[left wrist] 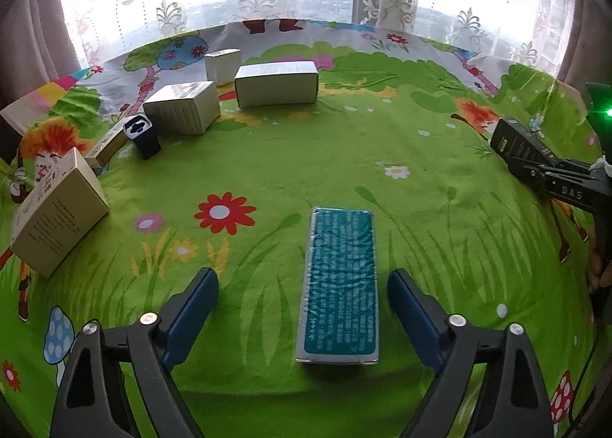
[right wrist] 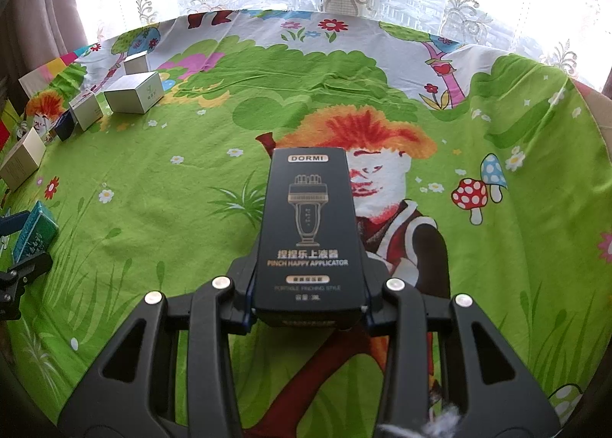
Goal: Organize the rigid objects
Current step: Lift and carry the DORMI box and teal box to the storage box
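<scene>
Left side first: cream boxes line the worktop's left edge. Nearest me is a large cream box, then a thin yellowish box lying flat, and a small navy box standing upright. Behind those sit a white box, a wide white box and a small white box toward the far-left corner. All rest on the cartoon-print cloth covering the worktop.

My left gripper has its fingers spread wide. The teal box lies flat on the cloth between them, long axis pointing away from me, with a clear gap on each side. No contact, nothing held.

My right gripper is over the middle-right of the worktop. Its fingers are closed partway, clamped on the near end of the black DORMI box. The box sticks out forward, label side up. The left wrist view shows it raised off the cloth near the right edge.
</scene>
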{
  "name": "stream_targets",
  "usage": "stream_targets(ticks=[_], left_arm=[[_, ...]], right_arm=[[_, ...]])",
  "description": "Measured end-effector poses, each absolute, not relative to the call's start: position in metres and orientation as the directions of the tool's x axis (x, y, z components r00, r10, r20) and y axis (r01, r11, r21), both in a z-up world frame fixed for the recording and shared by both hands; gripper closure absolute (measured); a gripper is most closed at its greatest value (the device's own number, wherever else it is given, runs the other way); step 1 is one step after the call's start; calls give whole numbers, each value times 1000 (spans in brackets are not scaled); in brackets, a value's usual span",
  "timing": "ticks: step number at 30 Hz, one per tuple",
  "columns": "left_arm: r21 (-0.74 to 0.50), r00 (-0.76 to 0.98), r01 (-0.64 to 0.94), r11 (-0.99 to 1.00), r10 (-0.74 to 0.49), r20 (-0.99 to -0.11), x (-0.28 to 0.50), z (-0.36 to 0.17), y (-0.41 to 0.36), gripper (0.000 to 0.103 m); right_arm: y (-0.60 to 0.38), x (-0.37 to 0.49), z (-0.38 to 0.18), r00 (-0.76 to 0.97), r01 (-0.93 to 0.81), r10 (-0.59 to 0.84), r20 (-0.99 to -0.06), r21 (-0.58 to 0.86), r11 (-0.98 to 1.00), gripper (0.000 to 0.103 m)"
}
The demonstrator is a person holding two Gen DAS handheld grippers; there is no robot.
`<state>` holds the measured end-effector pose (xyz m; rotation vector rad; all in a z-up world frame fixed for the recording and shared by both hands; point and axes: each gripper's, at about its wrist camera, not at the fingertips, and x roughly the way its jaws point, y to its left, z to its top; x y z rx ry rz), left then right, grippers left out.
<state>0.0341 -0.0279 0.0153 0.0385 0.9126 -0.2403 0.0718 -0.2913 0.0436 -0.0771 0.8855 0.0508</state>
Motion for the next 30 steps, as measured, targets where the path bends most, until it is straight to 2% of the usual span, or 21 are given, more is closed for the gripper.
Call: stream_targets(ticks=[1, 3, 5, 6, 8, 13, 16, 22, 26, 30], left_arm=[[-68, 593, 234, 970, -198, -780, 32, 16, -29, 22], [-60, 610, 252, 966, -206, -765, 27, 19, -31, 50], [-46, 619, 265, 963, -206, -758, 22, 21, -34, 66], [-38, 622, 271, 962, -205, -756, 20, 21, -35, 68], [-35, 622, 273, 962, -204, -756, 19, 22, -35, 68], [-50, 618, 274, 961, -215, -756, 20, 22, -34, 69], [-25, 625, 273, 962, -197, -756, 20, 22, -37, 68], [60, 648, 248, 967, -119, -752, 9, 24, -51, 69], [-106, 600, 224, 969, -223, -769, -3, 25, -41, 69], [-194, 564, 232, 953, -295, -771, -22, 38, -46, 69]], right_arm=[[-290, 72, 44, 632, -74, 7, -775, -52, 996, 60], [-289, 68, 44, 631, -56, 5, -776, -38, 998, 60], [-282, 55, 45, 622, -20, -18, -783, -39, 999, 60], [-276, 44, 45, 617, -12, -11, -787, -24, 1000, 60], [-258, 11, 45, 624, -18, 8, -781, -4, 1000, 60], [-217, -44, 43, 647, -75, -20, -762, -89, 993, 61], [-206, -50, 42, 668, -80, -69, -741, -163, 983, 61], [-213, -41, 42, 656, -83, -32, -754, -114, 990, 61], [-218, -46, 44, 641, -49, -6, -767, -49, 998, 60], [-225, -59, 54, 644, -13, 32, -764, 31, 999, 61]])
